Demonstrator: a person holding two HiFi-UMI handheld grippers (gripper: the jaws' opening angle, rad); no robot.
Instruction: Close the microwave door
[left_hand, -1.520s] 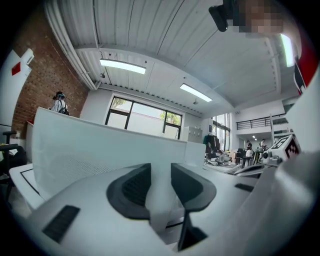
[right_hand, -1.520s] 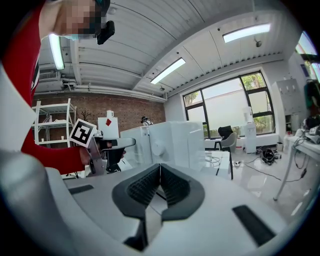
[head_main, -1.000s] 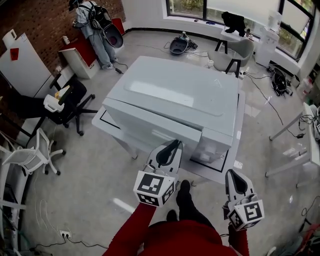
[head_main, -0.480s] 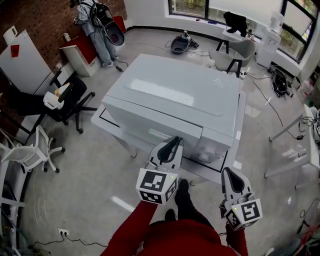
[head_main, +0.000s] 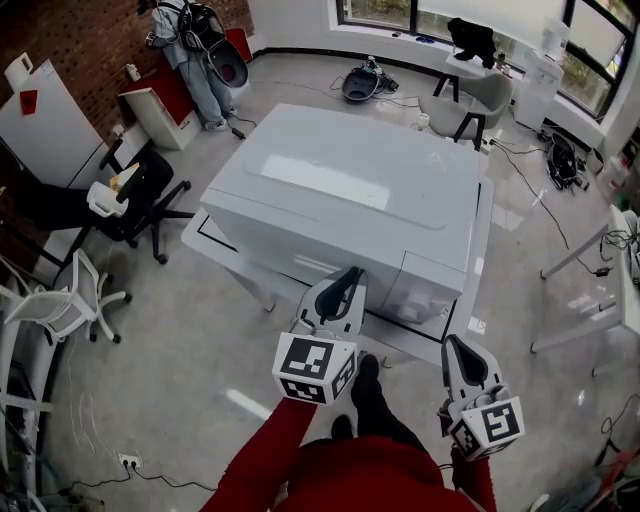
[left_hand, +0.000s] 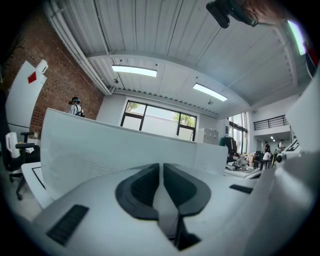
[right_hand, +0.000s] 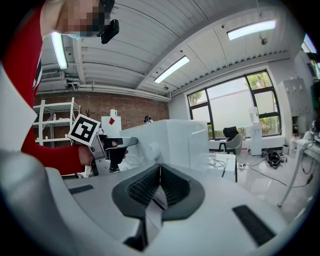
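Two tools pinched together, empty; left tool (head_main: 349, 274) just beside microwave door (head_main: 285, 238), right tool (head_main: 453, 346) apart.

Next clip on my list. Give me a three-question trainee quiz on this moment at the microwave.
1. True or false: the left gripper has its jaws shut with nothing between them.
2. Which gripper is nearer the microwave door? A: left. B: right gripper.
3. Fill in: the microwave stands on a white ____.

Key: 1 true; 2 A; 3 table.
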